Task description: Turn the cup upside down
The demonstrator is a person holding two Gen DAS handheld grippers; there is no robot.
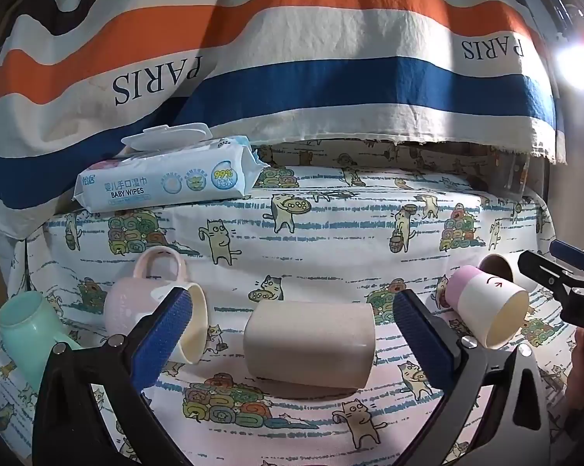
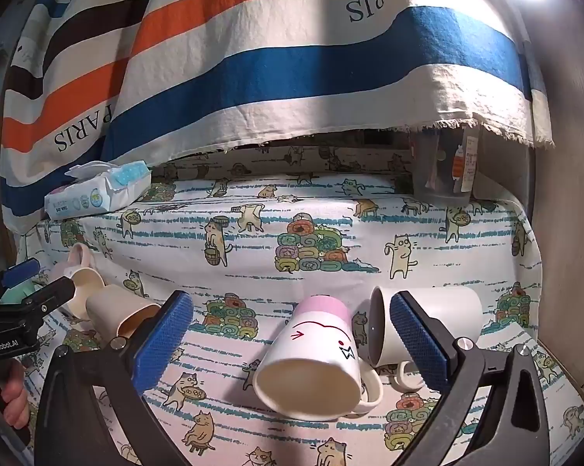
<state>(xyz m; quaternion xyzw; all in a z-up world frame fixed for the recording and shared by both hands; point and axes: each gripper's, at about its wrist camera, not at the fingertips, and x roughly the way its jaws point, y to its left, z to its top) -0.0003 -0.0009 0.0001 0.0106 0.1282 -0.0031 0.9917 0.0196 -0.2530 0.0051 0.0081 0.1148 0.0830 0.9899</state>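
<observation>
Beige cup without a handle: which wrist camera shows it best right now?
Left wrist: the beige cup lies on its side, whole and centred between the open left gripper fingers. Right wrist catches it only at the left edge, partly hidden.

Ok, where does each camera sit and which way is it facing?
Left wrist: on the left gripper, low over the table, facing the beige cup lying on its side; own open fingers show.
Right wrist: on the right gripper, facing the pink-topped mug; own open fingers show.
Shared: both cups, wipes, each other's gripper.

Pink-topped mug (image 2: 315, 357) on side btwn wide-open right gripper (image 2: 290, 339) fingers, white mug (image 2: 427, 322) beside.
</observation>
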